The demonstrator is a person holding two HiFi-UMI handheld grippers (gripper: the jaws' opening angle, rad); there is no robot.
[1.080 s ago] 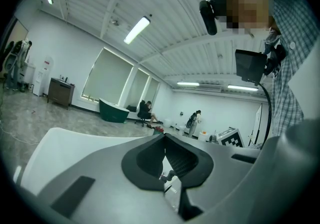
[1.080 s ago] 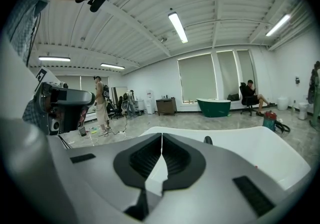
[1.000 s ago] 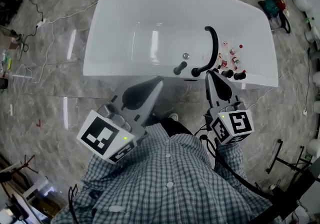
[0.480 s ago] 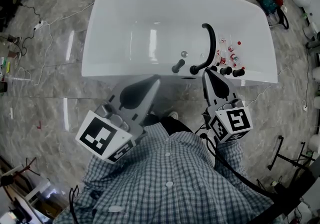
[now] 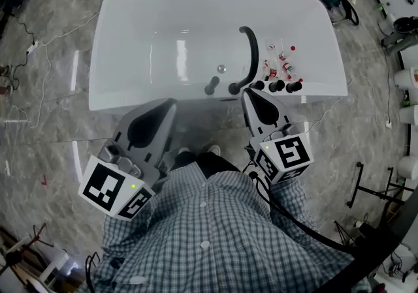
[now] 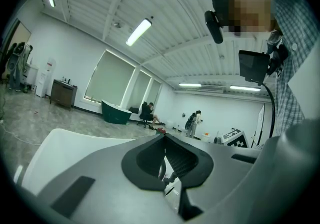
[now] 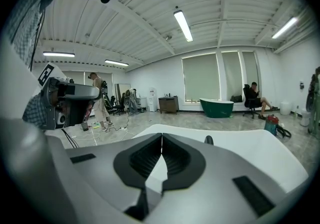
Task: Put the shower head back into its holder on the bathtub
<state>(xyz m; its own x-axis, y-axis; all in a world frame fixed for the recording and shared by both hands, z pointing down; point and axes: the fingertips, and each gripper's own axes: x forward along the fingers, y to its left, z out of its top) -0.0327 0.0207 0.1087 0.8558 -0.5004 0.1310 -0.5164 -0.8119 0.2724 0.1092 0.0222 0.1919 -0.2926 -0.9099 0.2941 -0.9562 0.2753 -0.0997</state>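
A white bathtub lies ahead of me in the head view. On its near rim stand a curved black spout, a short black shower head to the spout's left, and three black knobs. Whether the shower head sits in a holder I cannot tell. My left gripper is shut and empty, just short of the rim and left of the shower head. My right gripper is also shut and empty, its tip just below the spout's base. In the gripper views, both the left gripper and the right gripper show jaws closed together.
Several small red-and-white bottles lie inside the tub at the right end. Cables run over the marble floor to the left. A black stand is at the right. The right gripper view shows a green tub and a seated person far off.
The head view has shifted, so the tub sits further left in frame. My left gripper has drawn away left from the shower head. The right gripper stays close to the spout's base.
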